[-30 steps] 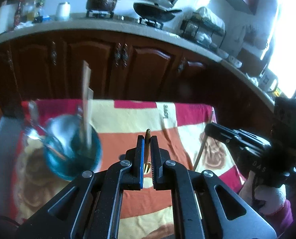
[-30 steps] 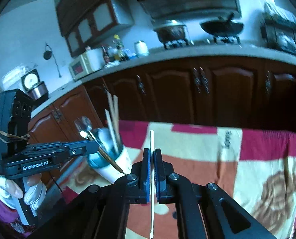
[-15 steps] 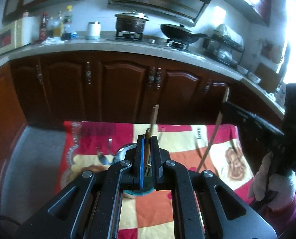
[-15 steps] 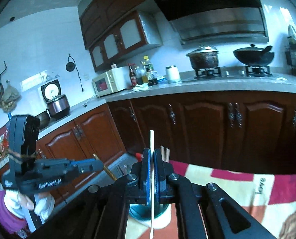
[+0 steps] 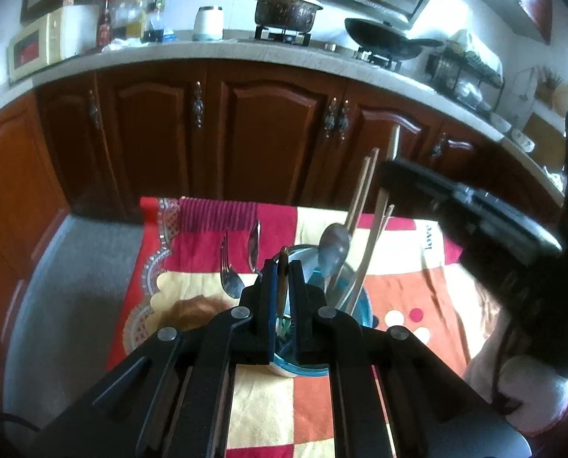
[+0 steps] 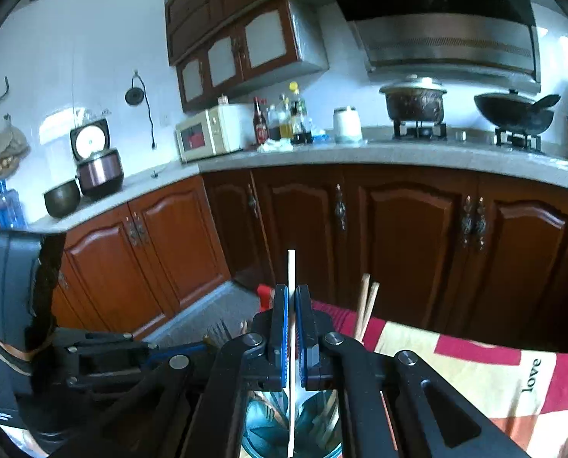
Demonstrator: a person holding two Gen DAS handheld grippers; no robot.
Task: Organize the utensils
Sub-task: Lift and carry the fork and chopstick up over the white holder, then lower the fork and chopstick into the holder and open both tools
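On cloth (image 6: 474, 374): "love" (image 6: 533, 375).

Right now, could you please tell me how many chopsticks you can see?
4: two stand together in the cup, a third leans beside them, and one is held in the right gripper. Others may be hidden.

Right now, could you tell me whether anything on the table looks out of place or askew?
Nothing looks spilled or damaged. The utensils in the blue cup lean at mixed angles: chopsticks and a spoon tilt right, a fork tilts left. Both tongs hold one piece above the cup.
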